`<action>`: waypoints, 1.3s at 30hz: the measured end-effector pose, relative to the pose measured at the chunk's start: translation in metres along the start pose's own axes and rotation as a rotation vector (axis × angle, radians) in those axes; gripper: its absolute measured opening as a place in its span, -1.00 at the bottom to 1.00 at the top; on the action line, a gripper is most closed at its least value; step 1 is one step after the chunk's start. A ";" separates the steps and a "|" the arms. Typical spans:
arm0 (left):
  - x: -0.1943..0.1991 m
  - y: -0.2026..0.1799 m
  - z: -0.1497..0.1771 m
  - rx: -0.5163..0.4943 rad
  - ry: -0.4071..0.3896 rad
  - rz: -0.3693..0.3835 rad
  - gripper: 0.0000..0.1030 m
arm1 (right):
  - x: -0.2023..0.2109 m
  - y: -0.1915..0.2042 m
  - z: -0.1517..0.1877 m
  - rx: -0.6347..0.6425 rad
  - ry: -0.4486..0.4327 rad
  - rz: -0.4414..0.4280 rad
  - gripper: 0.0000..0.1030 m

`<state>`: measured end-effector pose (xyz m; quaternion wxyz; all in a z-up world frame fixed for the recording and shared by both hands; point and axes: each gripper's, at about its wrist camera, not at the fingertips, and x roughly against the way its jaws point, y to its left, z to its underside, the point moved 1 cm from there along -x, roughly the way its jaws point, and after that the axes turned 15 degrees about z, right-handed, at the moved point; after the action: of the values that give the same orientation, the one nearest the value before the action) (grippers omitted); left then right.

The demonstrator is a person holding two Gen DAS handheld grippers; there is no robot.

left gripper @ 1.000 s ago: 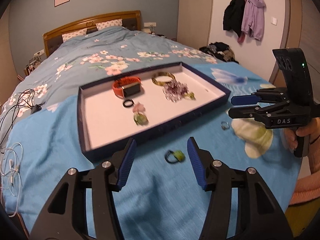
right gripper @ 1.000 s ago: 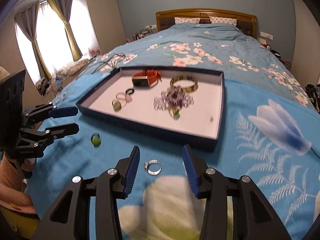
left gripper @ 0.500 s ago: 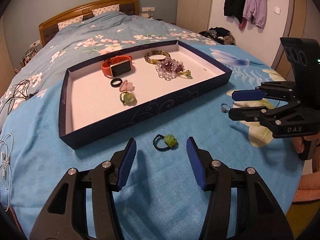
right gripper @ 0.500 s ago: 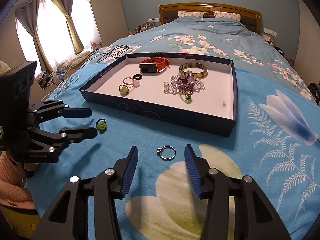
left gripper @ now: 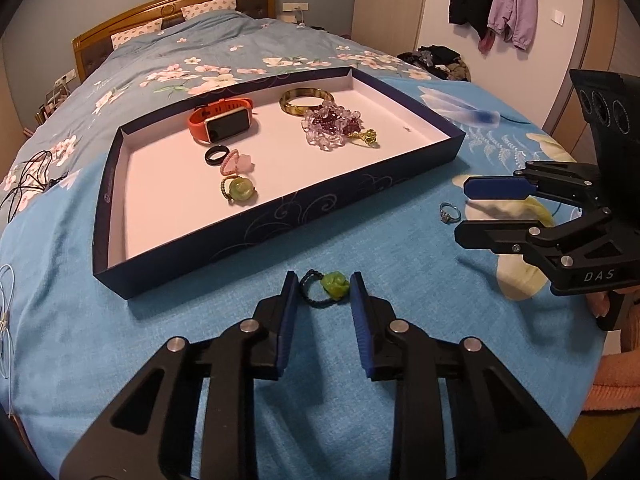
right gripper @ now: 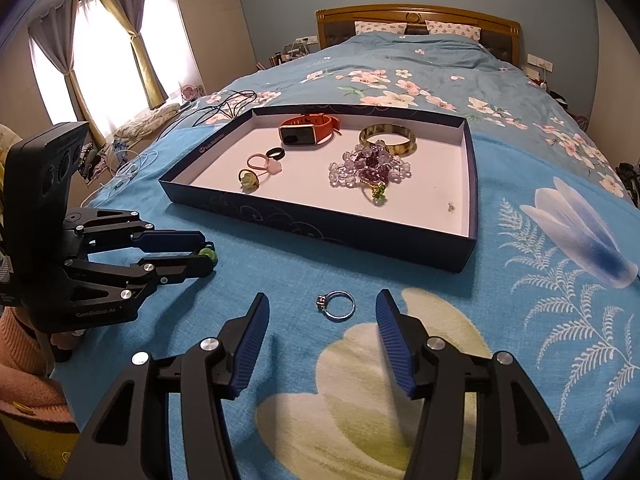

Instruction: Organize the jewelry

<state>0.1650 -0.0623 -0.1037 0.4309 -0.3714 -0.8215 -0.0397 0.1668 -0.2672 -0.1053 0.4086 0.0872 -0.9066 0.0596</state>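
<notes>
While coats hide, curtains (sunlit) show

Green-stone ring on black cord: flat on bedspread, near side of tray. Silver ring: flat, further right.

A blue quilt with pink blossom print covers the bed, running to a carved wooden headboard at the top of the right wrist view, with two small patterned pillows against it. Curtains in yellow and grey hang at the bright window, upper left there. In the left wrist view, a black coat and a lilac jacket hang on the wall, upper right; black cables trail at the left edge.
</notes>
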 end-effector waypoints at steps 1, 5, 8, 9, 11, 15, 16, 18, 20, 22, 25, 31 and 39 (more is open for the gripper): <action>0.000 0.000 0.000 0.004 -0.002 0.000 -0.50 | 0.000 0.000 0.000 0.001 0.000 0.001 0.03; 0.001 -0.002 0.001 -0.003 -0.005 -0.016 -0.50 | -0.002 0.001 0.000 0.007 0.006 0.004 0.01; 0.002 -0.003 0.001 -0.008 -0.008 -0.018 -0.50 | -0.005 0.002 -0.002 0.012 0.017 0.015 -0.09; 0.003 -0.003 0.001 -0.005 -0.011 -0.016 -0.50 | -0.006 0.002 -0.002 0.014 0.024 0.019 -0.21; 0.005 -0.001 0.002 0.003 -0.017 -0.015 -0.50 | -0.009 0.004 -0.002 0.022 0.035 0.023 -0.36; 0.008 0.002 0.004 0.017 -0.024 -0.013 -0.50 | -0.011 0.010 -0.002 0.052 0.036 0.059 -0.44; 0.009 0.002 0.005 0.019 -0.026 -0.011 -0.50 | -0.011 0.011 -0.002 0.057 0.036 0.066 -0.49; 0.009 0.003 0.005 0.019 -0.028 -0.010 -0.50 | -0.011 0.011 -0.002 0.060 0.036 0.069 -0.58; 0.009 0.002 0.005 0.018 -0.029 -0.009 -0.50 | -0.012 0.009 -0.003 0.055 0.037 0.075 -0.63; 0.010 0.003 0.005 0.021 -0.031 -0.007 -0.50 | -0.011 0.009 -0.002 0.055 0.036 0.077 -0.66; 0.010 0.002 0.005 0.025 -0.033 -0.007 -0.50 | -0.010 0.010 -0.002 0.059 0.031 0.082 -0.80; 0.012 0.001 0.005 0.026 -0.041 -0.004 -0.50 | -0.009 0.007 -0.002 0.034 0.030 0.056 -0.97; 0.012 0.002 0.005 0.028 -0.040 -0.001 -0.50 | -0.004 0.011 -0.001 0.047 0.011 0.051 -0.99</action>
<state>0.1588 -0.0524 -0.0981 0.4193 -0.3657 -0.8307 -0.0211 0.1678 -0.2556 -0.1081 0.4098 0.0732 -0.9046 0.0917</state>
